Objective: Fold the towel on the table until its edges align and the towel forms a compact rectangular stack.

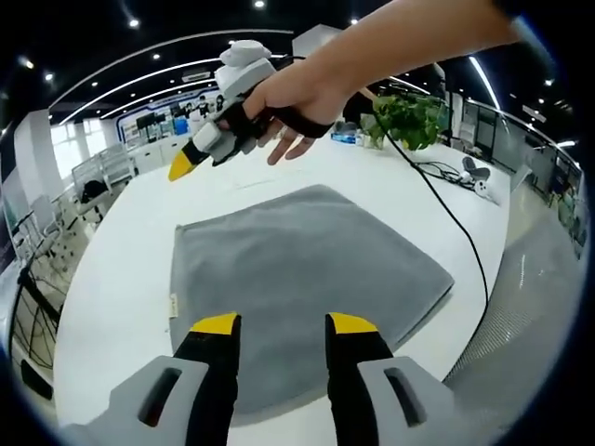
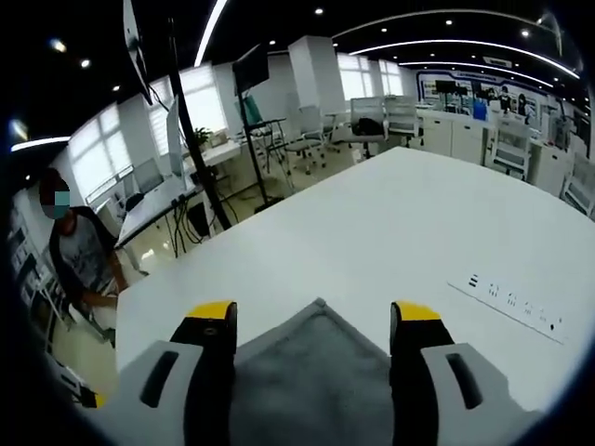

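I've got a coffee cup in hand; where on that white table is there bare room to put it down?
Bare table lies beside the grey towel, on its tagged edge, and between the towel's far corner and the socket strip. It is crowded near the plant, where a black cable runs past the towel.

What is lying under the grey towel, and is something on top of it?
The grey towel lies flat on the white table. Nothing rests on top of it; the left claw is seen over its near edge. The table surface beneath the towel is covered, so it cannot be checked.
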The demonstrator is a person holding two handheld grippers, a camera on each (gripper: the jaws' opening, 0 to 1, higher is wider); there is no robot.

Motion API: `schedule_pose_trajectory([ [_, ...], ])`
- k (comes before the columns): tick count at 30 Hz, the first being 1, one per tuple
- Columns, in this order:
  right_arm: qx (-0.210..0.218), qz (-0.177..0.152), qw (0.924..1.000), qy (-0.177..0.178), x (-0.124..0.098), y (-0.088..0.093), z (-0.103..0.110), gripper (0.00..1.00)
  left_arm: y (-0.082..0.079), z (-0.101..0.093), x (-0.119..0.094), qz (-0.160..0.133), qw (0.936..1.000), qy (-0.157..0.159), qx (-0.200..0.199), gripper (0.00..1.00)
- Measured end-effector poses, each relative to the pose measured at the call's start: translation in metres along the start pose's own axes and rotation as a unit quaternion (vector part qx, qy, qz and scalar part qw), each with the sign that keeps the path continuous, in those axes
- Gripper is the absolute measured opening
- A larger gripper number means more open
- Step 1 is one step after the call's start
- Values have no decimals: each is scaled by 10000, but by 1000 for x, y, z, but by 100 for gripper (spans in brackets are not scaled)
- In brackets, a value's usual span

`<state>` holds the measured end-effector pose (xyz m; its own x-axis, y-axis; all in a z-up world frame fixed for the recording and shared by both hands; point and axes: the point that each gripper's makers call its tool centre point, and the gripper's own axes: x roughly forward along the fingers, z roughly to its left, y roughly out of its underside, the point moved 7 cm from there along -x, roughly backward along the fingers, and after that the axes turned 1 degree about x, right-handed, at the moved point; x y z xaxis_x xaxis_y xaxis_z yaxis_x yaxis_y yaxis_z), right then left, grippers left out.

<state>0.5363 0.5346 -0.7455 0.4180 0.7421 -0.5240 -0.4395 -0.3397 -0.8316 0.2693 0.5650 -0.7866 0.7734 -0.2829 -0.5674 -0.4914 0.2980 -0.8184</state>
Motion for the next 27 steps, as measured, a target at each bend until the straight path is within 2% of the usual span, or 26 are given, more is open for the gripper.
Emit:
schedule_pose_trajectory([
  [5,-84,-100,9999,0,-15,-6,-4,72,-6,-6,-4,-35,10000,-33,-47,45],
  [13,-127,-226,9997,53,-42,-10,-14,76,-19,-28,-8,-68,9999,80,6,55],
  [21,-228,-289,9992,145,-75,-11,-31,75,-38,-56,-6,-215,9995,208,118,56],
  [27,-179,-281,9991,248,-97,0,-49,74,-45,-74,-2,-246,9990,307,197,56],
])
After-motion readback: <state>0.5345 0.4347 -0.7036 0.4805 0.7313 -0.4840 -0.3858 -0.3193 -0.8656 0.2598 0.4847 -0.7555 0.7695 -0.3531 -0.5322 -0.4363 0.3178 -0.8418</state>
